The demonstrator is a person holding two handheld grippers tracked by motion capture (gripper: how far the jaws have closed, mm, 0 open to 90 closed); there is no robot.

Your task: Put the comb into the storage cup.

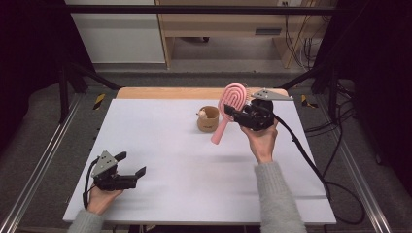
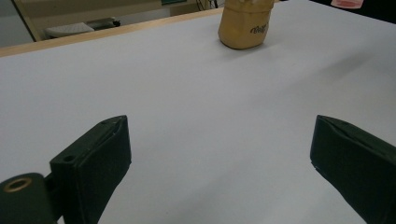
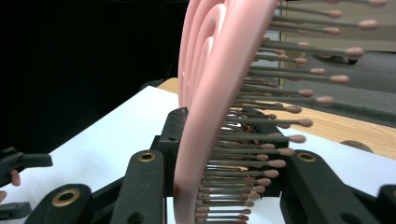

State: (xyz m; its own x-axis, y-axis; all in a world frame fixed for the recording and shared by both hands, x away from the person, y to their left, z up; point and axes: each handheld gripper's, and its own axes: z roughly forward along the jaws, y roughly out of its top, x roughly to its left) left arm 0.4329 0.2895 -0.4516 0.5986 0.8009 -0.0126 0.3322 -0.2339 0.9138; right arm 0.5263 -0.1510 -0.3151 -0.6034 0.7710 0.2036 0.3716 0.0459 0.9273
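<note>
A pink hairbrush point(image 1: 231, 103) with dark pink-tipped bristles point(image 3: 280, 121) is held up above the far right of the white table point(image 1: 194, 170), handle slanting down to the left. My right gripper point(image 1: 233, 114) is shut on it, one jaw against the flat back and the other on the bristle side point(image 3: 224, 154). A tan cup point(image 1: 208, 119) with a pale object inside stands just left of the brush handle and is seen far ahead in the left gripper view point(image 2: 245, 23). My left gripper point(image 1: 132, 163) rests near the front left corner, jaws wide open point(image 2: 219, 149) with only bare table between them.
A wooden strip point(image 1: 170, 92) runs along the table's far edge. Black cable point(image 1: 311, 160) trails from the right gripper over the table's right side. Metal rails point(image 1: 43, 160) flank the table. Shelving point(image 1: 218, 24) stands beyond it.
</note>
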